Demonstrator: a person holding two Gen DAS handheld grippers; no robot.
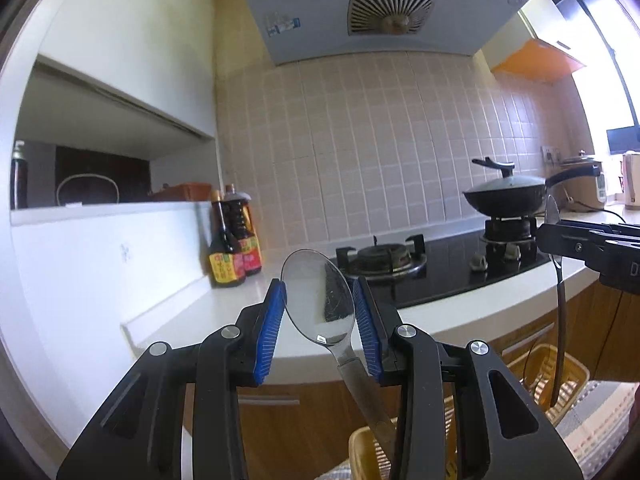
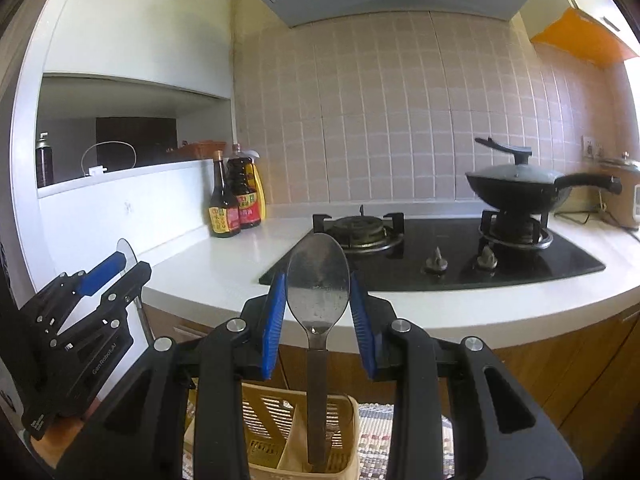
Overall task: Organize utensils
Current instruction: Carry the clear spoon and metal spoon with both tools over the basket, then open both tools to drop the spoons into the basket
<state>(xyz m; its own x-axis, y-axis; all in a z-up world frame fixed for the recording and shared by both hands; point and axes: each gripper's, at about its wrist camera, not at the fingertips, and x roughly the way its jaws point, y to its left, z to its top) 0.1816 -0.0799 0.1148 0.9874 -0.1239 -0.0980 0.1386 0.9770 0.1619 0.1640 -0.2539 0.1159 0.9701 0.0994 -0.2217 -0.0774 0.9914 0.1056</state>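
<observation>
Each claw pinches a spoon by its bowl: the left gripper (image 1: 320, 308) holds the left spoon (image 1: 318, 296), the right gripper (image 2: 318, 308) the right spoon (image 2: 319, 280). Both handles hang into the yellow utensil basket (image 2: 348, 408) below. Only the release appears left. Beyond lies the stove (image 2: 440, 256).

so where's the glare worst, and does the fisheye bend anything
Left wrist view: the window at the right edge is blown out white, and the spoon bowl looks hazy with reflected light. Right wrist view: light is more even, only a bright sliver at the right edge. In both, the counter edge bows and the wall tiles curve.
</observation>
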